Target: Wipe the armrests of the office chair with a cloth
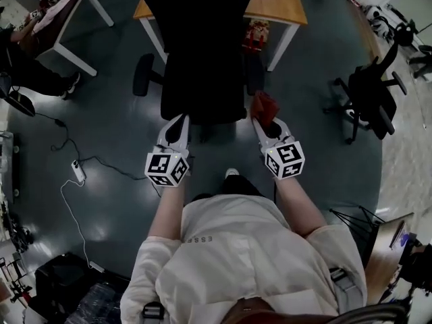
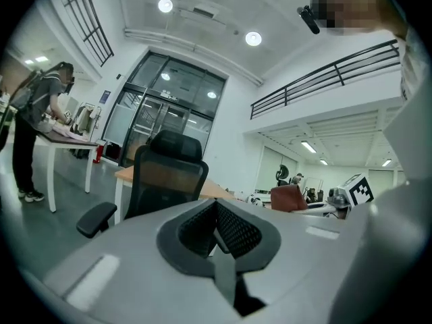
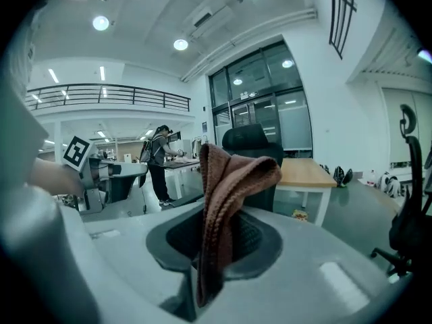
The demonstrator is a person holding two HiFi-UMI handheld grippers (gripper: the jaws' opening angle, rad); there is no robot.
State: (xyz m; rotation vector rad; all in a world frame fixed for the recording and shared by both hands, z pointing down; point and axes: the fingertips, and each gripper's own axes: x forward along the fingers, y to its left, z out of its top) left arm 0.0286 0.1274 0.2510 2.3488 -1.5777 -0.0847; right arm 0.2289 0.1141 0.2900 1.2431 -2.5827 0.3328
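Dark green flooring (image 1: 115, 127) is seen spread beneath a black office chair (image 1: 202, 52), set at 12 o'clock from the person holding the tools, with its backrest toward a wooden-topped surface (image 1: 277, 2). A second black chair (image 1: 371, 96) is parked well apart at 3 o'clock. The office chair's two padded armrests are pictured on either side of the seat: the left armrest (image 1: 143, 74) at 11 o'clock of the left claw (image 1: 180, 118), the right armrest (image 1: 254, 73) at 12 o'clock of the right claw (image 1: 260, 118). Both claws are held near the seat's front edge. The left claw is clenched, with nothing caught between its jaws, and is kept apart from the left armrest. The right claw is clenched on a reddish-brown cloth (image 1: 264, 105), which is folded over above the jaws and is held near the right armrest; contact with it cannot be made out.
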